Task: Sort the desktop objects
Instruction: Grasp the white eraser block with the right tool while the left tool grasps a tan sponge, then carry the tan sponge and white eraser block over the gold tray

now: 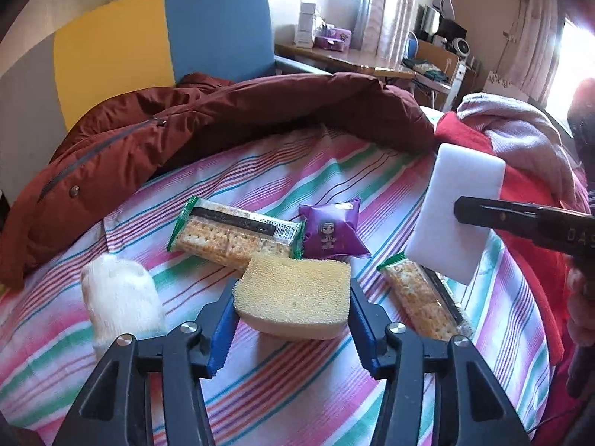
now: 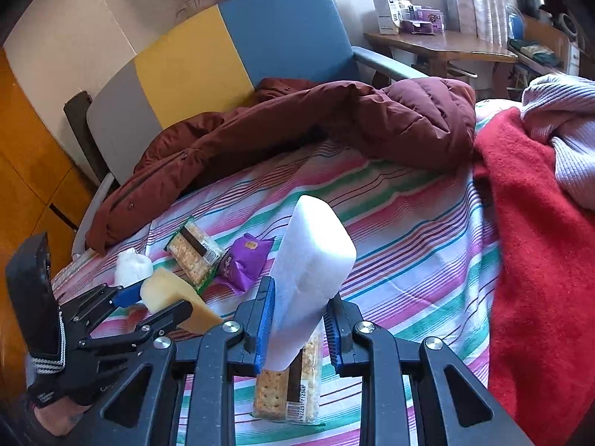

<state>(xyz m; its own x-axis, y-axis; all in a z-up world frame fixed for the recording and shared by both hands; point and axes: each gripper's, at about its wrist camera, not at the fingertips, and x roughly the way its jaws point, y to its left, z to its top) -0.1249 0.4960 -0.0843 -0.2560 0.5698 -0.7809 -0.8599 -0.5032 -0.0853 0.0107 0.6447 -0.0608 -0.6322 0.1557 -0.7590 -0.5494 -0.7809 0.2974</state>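
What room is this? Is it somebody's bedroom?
Probably a bedroom: things lie on a striped bedsheet, with a maroon jacket and red blanket heaped at its edge, and a wooden desk by the curtained window.

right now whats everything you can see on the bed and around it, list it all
yellow sponge: 1, yellow, held in the left claw
white sponge: 1, white, held in the right claw
cracker packs: 2, green-edged, on the bedspread; second below the white sponge
snack packet: 1, purple, beside the first pack
white cloth roll: 1, left on the bedspread
jacket: 1, maroon, behind
blanket: 1, red, right
left claw: shut
right claw: shut
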